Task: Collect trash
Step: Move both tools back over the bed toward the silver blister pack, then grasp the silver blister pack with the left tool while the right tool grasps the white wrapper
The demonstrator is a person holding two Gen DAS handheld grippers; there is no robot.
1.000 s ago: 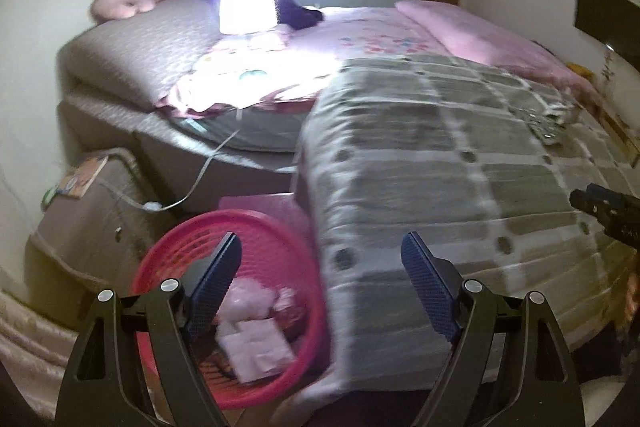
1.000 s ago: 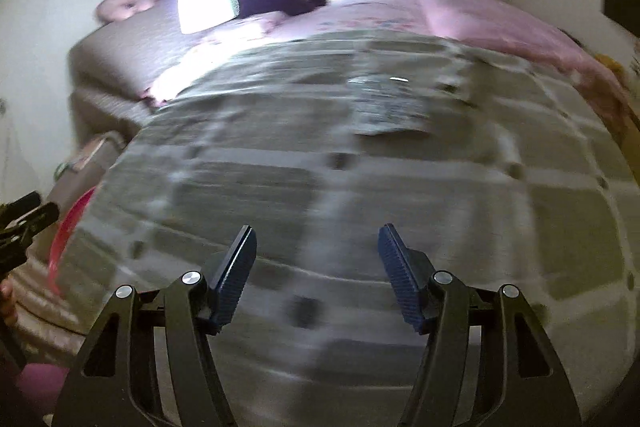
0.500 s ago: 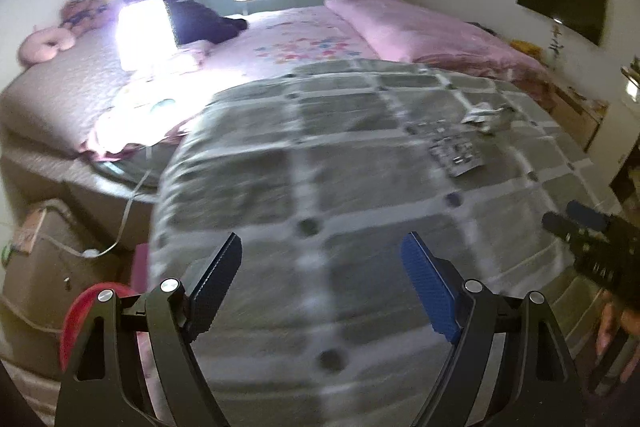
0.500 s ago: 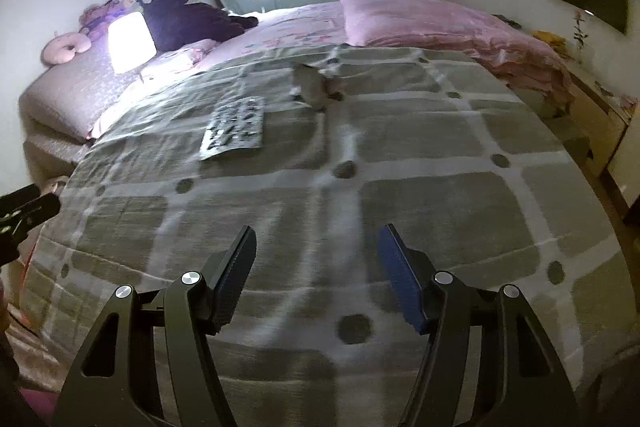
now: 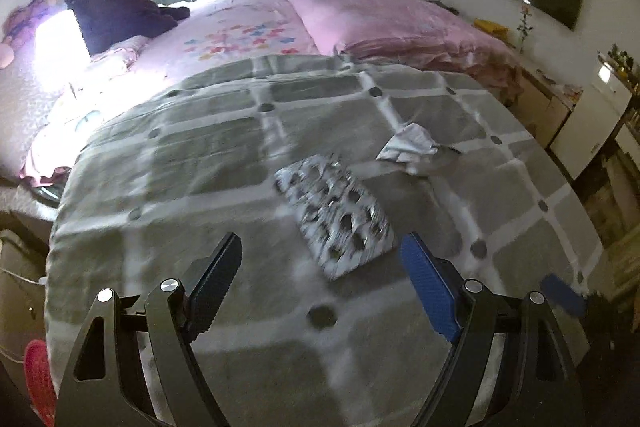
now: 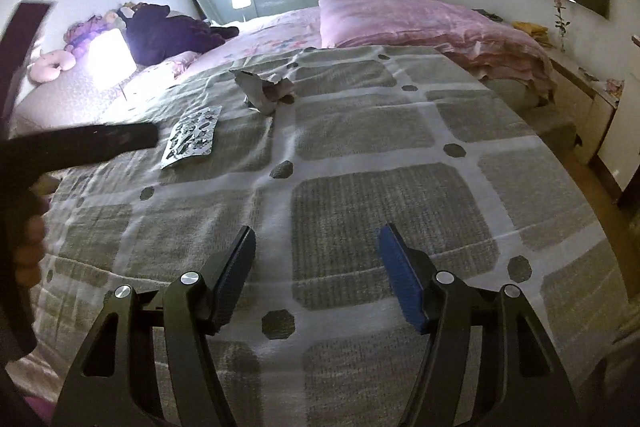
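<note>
Lying on the grey checked blanket [image 5: 224, 163] are two pieces of trash: one flat silver blister sheet [image 5: 338, 213] and one crumpled silver wrapper [image 5: 408, 147]. The wrapper sits just beyond the sheet, near it but apart. Both are blurred in the left wrist view, where the sheet lies just ahead of the left gripper [image 5: 320, 283], a little toward its right finger; only this view catches a sliver of the pink basket [image 5: 38, 375] at the blanket's near left corner. The right wrist view shows the same sheet [image 6: 192, 137] and wrapper [image 6: 264, 91] sharper but far up the blanket, well apart from the right gripper [image 6: 316, 273], and it alone shows a hand [image 6: 28, 251] gripping the other tool's dark handle at the left edge. Each gripper's two jaws stand wide apart with nothing between them, over bare blanket. One lit lamp [image 6: 108, 57] glows past the blanket's far left side.
</note>
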